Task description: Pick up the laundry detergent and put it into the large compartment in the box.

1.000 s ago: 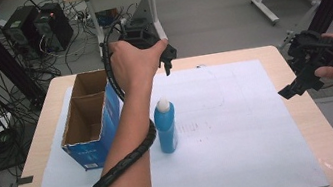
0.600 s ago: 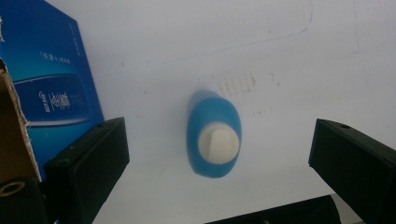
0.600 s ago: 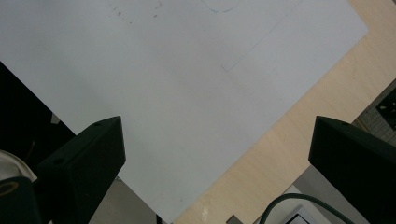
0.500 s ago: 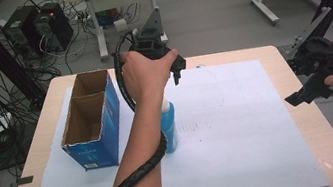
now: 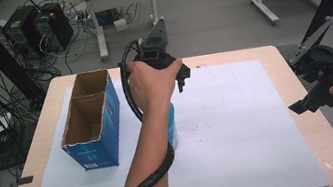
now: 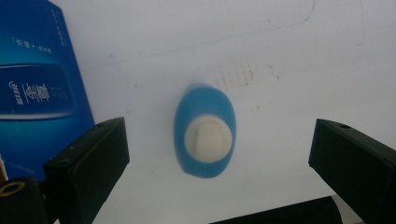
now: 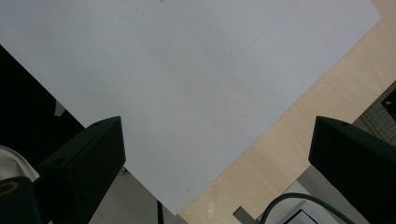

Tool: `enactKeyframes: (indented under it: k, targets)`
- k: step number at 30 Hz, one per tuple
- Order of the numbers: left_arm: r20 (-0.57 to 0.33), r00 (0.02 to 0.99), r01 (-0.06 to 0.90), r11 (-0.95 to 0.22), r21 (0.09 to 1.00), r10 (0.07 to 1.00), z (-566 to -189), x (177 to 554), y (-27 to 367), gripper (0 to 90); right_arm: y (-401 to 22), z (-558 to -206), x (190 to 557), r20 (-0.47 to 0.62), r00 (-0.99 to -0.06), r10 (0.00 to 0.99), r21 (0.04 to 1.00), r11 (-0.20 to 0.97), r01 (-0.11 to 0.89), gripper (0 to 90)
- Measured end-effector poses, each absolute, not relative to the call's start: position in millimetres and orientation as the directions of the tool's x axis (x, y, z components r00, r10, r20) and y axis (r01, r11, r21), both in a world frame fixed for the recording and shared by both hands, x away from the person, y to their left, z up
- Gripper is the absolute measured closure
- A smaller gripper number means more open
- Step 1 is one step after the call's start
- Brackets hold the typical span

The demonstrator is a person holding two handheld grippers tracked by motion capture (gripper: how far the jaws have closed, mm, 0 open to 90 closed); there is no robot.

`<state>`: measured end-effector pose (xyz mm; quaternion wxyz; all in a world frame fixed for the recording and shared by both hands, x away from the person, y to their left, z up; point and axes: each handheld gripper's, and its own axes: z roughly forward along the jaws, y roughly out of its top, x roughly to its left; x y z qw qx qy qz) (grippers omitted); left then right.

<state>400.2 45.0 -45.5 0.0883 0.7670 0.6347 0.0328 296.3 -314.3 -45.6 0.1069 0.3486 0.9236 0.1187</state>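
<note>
A blue bottle with a white cap (image 6: pixel 205 135) stands upright on the white sheet. In the high view the bottle (image 5: pixel 172 123) is mostly covered by the person's left forearm. My left gripper (image 5: pixel 180 78) hangs above it and points straight down. Its jaws stand wide apart on either side of the bottle, well clear of it, so the left gripper (image 6: pixel 219 128) is open and holds nothing. My right gripper (image 5: pixel 301 86) hovers over the table's right edge. In its own view the right gripper (image 7: pixel 217 126) is open over bare sheet and wood.
An open-topped blue cardboard box (image 5: pixel 91 119) with two compartments stands just left of the bottle; its printed side (image 6: pixel 37 84) shows beside the left jaw. The white sheet (image 5: pixel 241 132) covers most of the wooden table (image 5: pixel 287 61). Desks and cables stand beyond.
My left gripper has shifted right and a little nearer, and the forearm now covers the bottle. My right gripper has dropped lower and nearer along the table's right edge.
</note>
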Motion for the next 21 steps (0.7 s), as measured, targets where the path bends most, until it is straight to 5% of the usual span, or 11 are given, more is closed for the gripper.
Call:
enactKeyframes:
  k: [21]
  targets:
    - [-0.066, 0.19, 0.975, -0.181, 0.127, 0.98, -90, 407, 38, 5.3, -325, -64, 286, -0.099, -0.728, 0.679, 0.28, 0.721, 0.634, 3.7]
